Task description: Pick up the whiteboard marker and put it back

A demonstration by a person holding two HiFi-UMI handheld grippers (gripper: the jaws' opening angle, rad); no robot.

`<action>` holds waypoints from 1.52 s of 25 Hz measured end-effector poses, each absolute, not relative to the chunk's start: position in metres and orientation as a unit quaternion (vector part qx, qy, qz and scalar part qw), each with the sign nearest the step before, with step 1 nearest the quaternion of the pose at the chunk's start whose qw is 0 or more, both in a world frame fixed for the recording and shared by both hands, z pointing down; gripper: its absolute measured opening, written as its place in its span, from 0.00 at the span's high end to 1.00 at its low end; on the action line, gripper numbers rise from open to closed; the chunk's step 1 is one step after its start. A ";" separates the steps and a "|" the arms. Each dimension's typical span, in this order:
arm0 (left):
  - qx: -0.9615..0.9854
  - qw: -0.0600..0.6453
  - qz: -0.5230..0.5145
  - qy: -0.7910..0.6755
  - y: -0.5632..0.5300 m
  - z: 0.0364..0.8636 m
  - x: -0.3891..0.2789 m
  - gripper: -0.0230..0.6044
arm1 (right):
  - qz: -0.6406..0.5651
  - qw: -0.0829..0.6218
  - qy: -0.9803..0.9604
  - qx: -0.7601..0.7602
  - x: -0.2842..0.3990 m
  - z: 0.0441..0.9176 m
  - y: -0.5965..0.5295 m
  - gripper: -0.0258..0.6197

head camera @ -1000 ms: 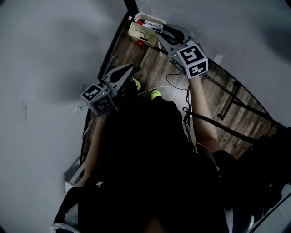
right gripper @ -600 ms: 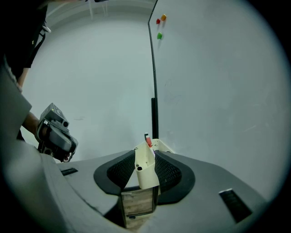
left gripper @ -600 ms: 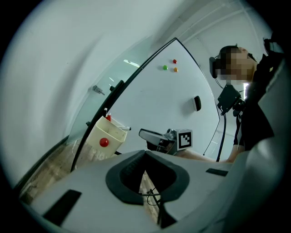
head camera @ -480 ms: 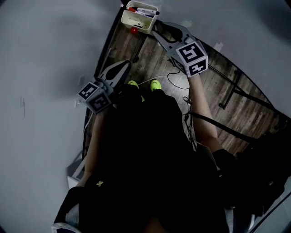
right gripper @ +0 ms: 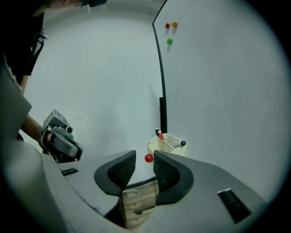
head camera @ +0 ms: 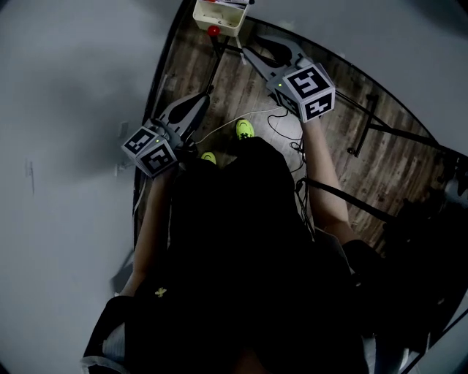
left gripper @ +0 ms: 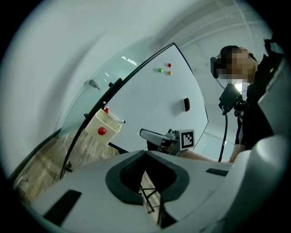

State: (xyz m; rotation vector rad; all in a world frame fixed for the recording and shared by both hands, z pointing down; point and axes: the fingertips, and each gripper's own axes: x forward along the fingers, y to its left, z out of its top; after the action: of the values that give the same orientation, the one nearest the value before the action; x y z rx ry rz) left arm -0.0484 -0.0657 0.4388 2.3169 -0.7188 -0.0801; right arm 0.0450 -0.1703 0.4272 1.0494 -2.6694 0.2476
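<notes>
A cream marker tray [right gripper: 167, 144] hangs on the whiteboard [right gripper: 218, 91] next to a red round magnet [right gripper: 148, 158]. A black-capped marker [right gripper: 182, 143] and a red-capped one [right gripper: 159, 134] stick out of it. My right gripper [right gripper: 144, 157] points at the tray from a distance; its jaws are closing with a gap and nothing between them. In the head view the tray [head camera: 217, 14] sits at the top edge, with the right gripper [head camera: 252, 55] below it. My left gripper [left gripper: 145, 152] has its tips together and holds nothing; it shows lower left in the head view [head camera: 199, 101].
The whiteboard's black frame edge [right gripper: 161, 82] runs up behind the tray. A black eraser [left gripper: 186, 104] and small coloured magnets [left gripper: 164, 68] sit on the board. Stand legs [head camera: 365, 124] and cables [head camera: 281, 124] lie on the wood floor beside my yellow shoes [head camera: 243, 129].
In the head view the tray has slid up to the top edge, away from the right gripper's tips. The left gripper has shifted up and left. The shoes have stepped.
</notes>
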 end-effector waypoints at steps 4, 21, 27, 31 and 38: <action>0.903 0.346 -0.021 -0.255 -0.047 0.440 -0.066 0.95 | 0.090 0.127 -0.910 0.383 0.037 0.424 -0.140 0.79; 0.928 0.308 -0.041 -0.207 0.024 0.416 -0.140 0.95 | 0.063 0.128 -0.892 0.428 -0.037 0.392 -0.022 0.96; 0.934 0.302 -0.055 -0.184 0.049 0.405 -0.159 0.95 | 0.040 0.145 -0.886 0.439 -0.064 0.381 0.021 0.96; 0.939 0.299 -0.057 -0.160 0.071 0.399 -0.166 0.95 | 0.048 0.140 -0.882 0.448 -0.080 0.377 0.050 0.96; 0.937 0.320 -0.059 -0.129 0.118 0.399 -0.175 0.95 | 0.090 0.104 -0.883 0.448 -0.105 0.374 0.101 0.96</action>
State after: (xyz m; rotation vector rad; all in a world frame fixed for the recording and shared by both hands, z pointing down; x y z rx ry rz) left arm -0.1745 0.1178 0.3994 2.4616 -0.3403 -0.1553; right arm -0.1047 0.1014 0.3739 1.3199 -2.6049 0.2664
